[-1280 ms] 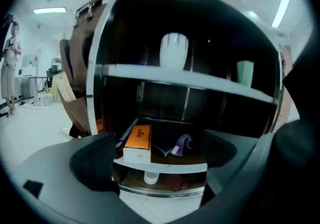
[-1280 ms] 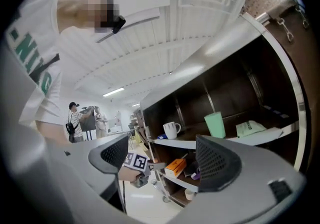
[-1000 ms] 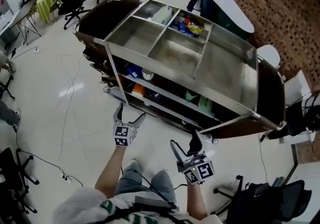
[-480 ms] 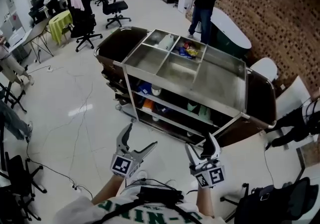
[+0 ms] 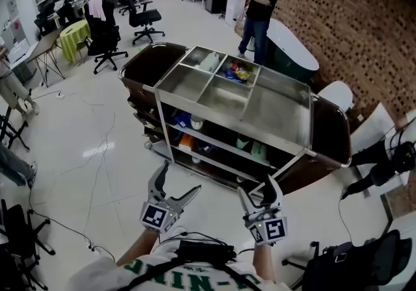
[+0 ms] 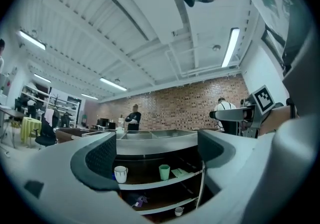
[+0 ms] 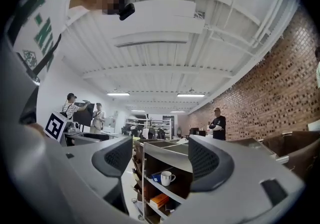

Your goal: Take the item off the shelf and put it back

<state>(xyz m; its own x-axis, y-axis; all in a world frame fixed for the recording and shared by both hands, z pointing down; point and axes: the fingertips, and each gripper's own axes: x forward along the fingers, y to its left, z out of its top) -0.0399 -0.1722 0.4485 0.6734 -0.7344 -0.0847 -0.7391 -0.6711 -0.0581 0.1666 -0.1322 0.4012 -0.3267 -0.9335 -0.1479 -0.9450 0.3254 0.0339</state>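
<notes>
1. The left gripper (image 5: 181, 177) sits at 7 o'clock in the head view and the right gripper (image 5: 255, 186) at 5 o'clock. Both are released, with jaws spread wide and nothing between the pads, and both are well apart from the cart.
2. The steel cart (image 5: 276, 111) stands ahead at 12 o'clock. A white mug (image 6: 120, 173) stands upright on its upper shelf (image 6: 150, 184), with a green cup (image 6: 164, 171) near it at 3 o'clock. The task does not say which item is meant; the mug is my guess.
3. The mug looks ceramic, so it is probably stiff, glazed and slippery, fairly weighty, and apt to chip if knocked. I would clamp across the body below the rim and leave the handle free.
4. The shelf looks smooth and hard, and the top tray hangs low over it. Headroom seems tight, so lift only slightly and draw straight out.
5. The pale floor (image 5: 84, 134) is glossy. Office chairs (image 5: 140, 13) stand at 11 o'clock, a person (image 5: 260, 7) stands beyond the cart at 12, and a brick wall (image 5: 351, 17) runs from 1 to 3.
</notes>
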